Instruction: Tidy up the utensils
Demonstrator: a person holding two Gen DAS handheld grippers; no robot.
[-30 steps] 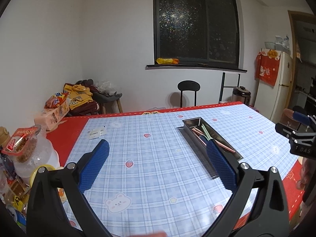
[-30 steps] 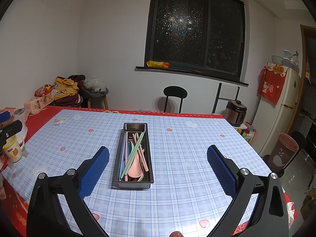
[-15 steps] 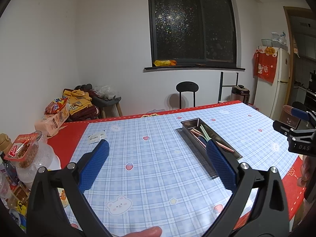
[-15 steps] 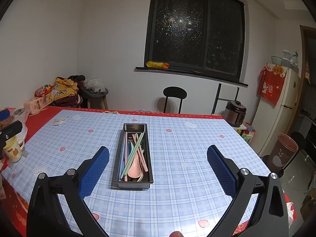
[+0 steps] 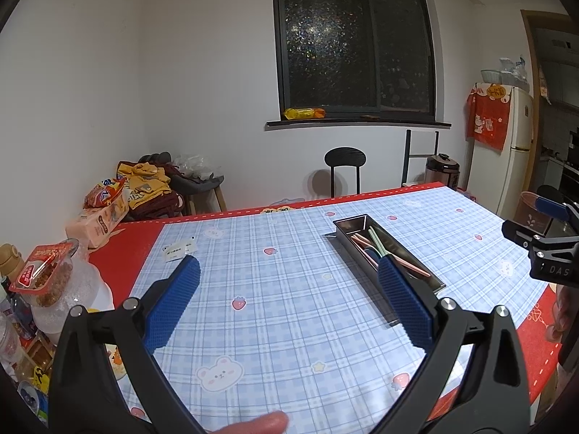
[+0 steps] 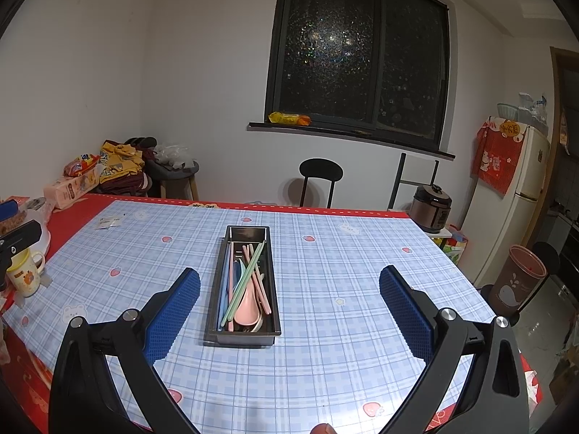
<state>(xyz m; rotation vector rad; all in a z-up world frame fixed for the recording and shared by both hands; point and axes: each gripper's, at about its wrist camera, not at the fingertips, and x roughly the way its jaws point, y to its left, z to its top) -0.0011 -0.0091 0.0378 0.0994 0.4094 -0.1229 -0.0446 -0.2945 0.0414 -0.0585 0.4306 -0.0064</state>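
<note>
A long metal tray (image 6: 247, 232) lies lengthwise on the checked tablecloth, holding pastel chopsticks (image 6: 244, 283), a pink spoon (image 6: 246, 309) and other utensils. In the left wrist view the same tray (image 5: 350, 223) sits to the right, its near end behind my right blue pad. My right gripper (image 6: 289, 302) hovers above the table, open, with the tray's near end between its blue pads and nothing held. My left gripper (image 5: 287, 298) is open and empty over bare cloth left of the tray. The other gripper shows at each view's edge.
On the table's left edge stand a yellow mug (image 6: 24, 275), a snack tub (image 5: 47, 277), bottles and a tissue pack (image 5: 97, 224). Small paper slips (image 5: 179, 251) lie on the cloth. A black chair (image 6: 320, 181) stands beyond the table, with a cooker, fridge and bin (image 6: 517, 282) to the right.
The left wrist view has tilted slightly, so the tray sits a little higher and further right in it. The right gripper has barely moved. Both stay open and empty.
</note>
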